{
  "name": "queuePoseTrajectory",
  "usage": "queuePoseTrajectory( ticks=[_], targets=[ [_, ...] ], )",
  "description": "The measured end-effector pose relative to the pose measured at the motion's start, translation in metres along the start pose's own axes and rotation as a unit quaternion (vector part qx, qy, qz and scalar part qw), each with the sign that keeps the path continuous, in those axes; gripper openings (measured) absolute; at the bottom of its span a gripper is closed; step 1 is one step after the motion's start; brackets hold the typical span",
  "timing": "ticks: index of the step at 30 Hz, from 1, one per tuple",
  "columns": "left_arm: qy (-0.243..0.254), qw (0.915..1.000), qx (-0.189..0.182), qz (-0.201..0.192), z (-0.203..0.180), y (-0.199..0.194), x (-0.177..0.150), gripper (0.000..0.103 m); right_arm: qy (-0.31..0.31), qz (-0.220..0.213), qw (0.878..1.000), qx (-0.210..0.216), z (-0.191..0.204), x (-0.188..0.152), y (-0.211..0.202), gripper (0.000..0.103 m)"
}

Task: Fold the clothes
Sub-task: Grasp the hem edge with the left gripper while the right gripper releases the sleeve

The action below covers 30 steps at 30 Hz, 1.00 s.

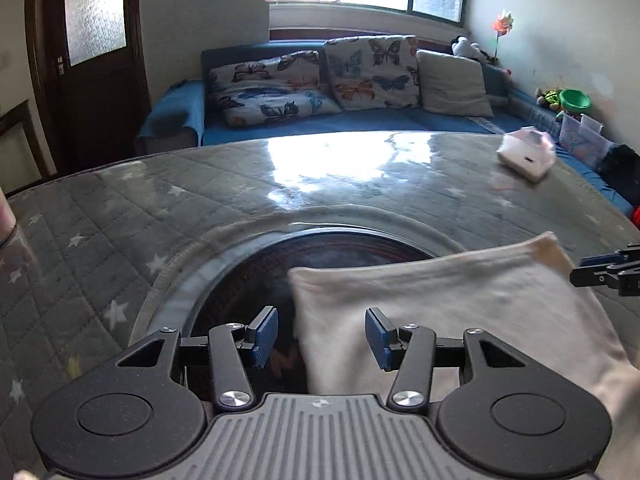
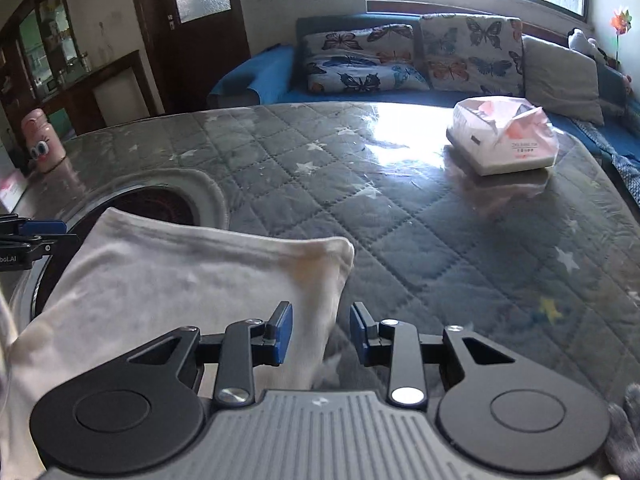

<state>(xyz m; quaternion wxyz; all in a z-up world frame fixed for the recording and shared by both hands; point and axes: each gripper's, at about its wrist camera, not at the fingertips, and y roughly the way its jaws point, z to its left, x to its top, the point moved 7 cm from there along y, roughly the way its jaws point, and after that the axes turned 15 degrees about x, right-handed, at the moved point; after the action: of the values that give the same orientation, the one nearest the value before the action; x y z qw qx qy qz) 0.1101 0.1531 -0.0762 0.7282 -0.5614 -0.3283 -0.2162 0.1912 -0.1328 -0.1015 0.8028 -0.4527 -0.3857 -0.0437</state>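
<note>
A: Count, big to small?
B: One bench (image 2: 400,216), quilted star cover under clear sheet, one round dark opening (image 1: 340,264) in it. One white cloth (image 1: 460,304) lies folded flat on the bench, partly over that opening.
A: Clutter?
B: One tissue box (image 2: 504,140) at the far side, one pink bottle (image 2: 42,142) at the far left.
A: Grippers?
B: Two. Left gripper (image 1: 321,338) and right gripper (image 2: 320,334) both spread apart, empty, at the cloth's near edge.

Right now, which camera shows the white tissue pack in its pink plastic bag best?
The right wrist view: the white tissue pack in its pink plastic bag sits large and sharp on the table. The left wrist view shows it small and blurred at the far right.
</note>
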Motion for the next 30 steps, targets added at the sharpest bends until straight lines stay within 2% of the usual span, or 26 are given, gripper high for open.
queuePoseTrajectory(
  ticks=[3,4,5,8,11,16,19,21,24,28,29,30],
  targets=[
    [0.005,1.0,0.006,0.0,-0.003,0.018,0.003,0.05,0.003,0.001,1.0,-0.001,-0.004,0.006,0.011,0.023],
    [0.005,1.0,0.007,0.003,-0.001,0.021,0.003,0.044,0.004,0.003,1.0,0.0,-0.005,0.007,0.014,0.021],
    [0.006,1.0,0.005,0.005,0.0,0.023,0.002,0.029,0.002,0.003,1.0,-0.001,-0.005,0.008,0.016,0.016],
    [0.012,0.9999,0.0,0.007,0.0,0.029,-0.004,0.01,-0.013,0.005,1.0,-0.004,-0.002,0.013,0.021,0.007],
    [0.013,0.9998,0.01,-0.006,0.005,0.027,-0.006,0.004,-0.031,0.005,0.999,-0.01,0.002,0.018,0.026,0.005],
    [-0.02,0.9988,0.044,-0.008,0.032,0.034,0.002,0.001,-0.047,0.002,0.999,-0.013,0.009,0.028,0.04,0.005],
    [-0.042,0.9974,0.058,0.005,0.051,0.044,0.003,0.002,-0.054,-0.001,0.998,-0.014,0.012,0.035,0.049,0.006],
    [-0.056,0.9966,0.057,0.018,0.062,0.049,0.001,0.002,-0.058,-0.002,0.998,-0.015,0.014,0.04,0.054,0.009],
    [-0.064,0.9968,0.046,0.013,0.07,0.038,-0.001,0.007,-0.069,-0.005,0.997,-0.015,0.02,0.041,0.053,0.012],
    [-0.066,0.9965,0.05,-0.01,0.081,0.008,-0.008,0.028,-0.091,-0.006,0.996,-0.013,0.034,0.034,0.035,0.028],
    [-0.068,0.9961,0.056,-0.013,0.086,0.001,-0.012,0.036,-0.096,-0.005,0.995,-0.006,0.04,0.03,0.029,0.029],
    [-0.069,0.9954,0.065,-0.015,0.092,-0.006,-0.018,0.04,-0.103,-0.004,0.995,0.003,0.047,0.025,0.023,0.03]
  ],
)
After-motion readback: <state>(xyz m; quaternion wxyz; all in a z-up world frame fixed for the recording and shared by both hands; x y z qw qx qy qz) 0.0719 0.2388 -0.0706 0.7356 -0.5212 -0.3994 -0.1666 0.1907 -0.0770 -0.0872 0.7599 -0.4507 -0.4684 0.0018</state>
